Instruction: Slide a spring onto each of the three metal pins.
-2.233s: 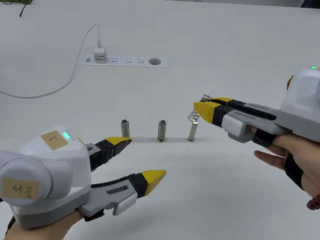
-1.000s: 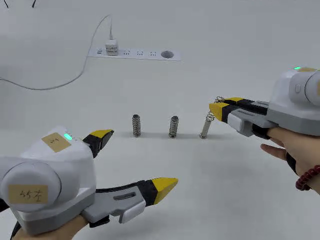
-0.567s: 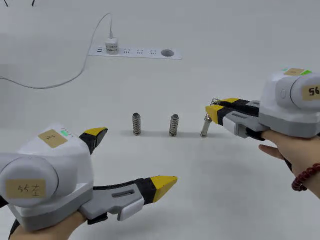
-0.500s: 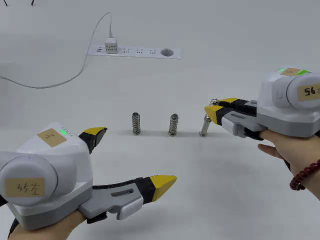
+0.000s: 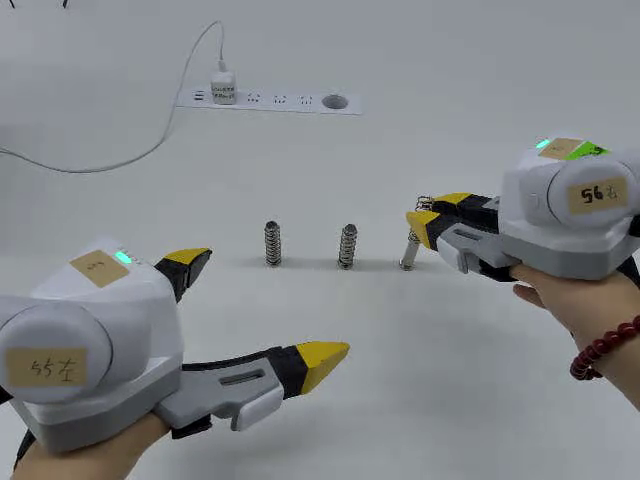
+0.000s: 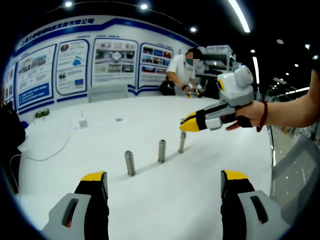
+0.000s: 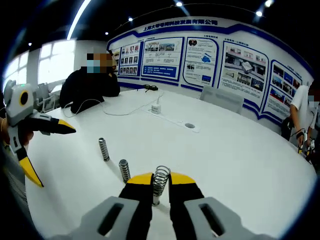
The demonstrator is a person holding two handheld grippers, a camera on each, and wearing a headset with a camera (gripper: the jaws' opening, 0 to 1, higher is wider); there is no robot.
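Handwritten 55 on tan sticker [image 5: 43, 368] of left gripper [image 5: 262, 305], 56 on sticker [image 5: 597, 195] of right gripper [image 5: 425, 212]

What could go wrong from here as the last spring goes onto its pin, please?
The third pin leans toward the right gripper instead of standing upright, so pressing down may topple it; the open left gripper is well apart and steadies nothing. The spring, pinched between the fingers, could flick out if it meets the pin off-axis. A toppling pin might also knock the neighbouring loaded pin.
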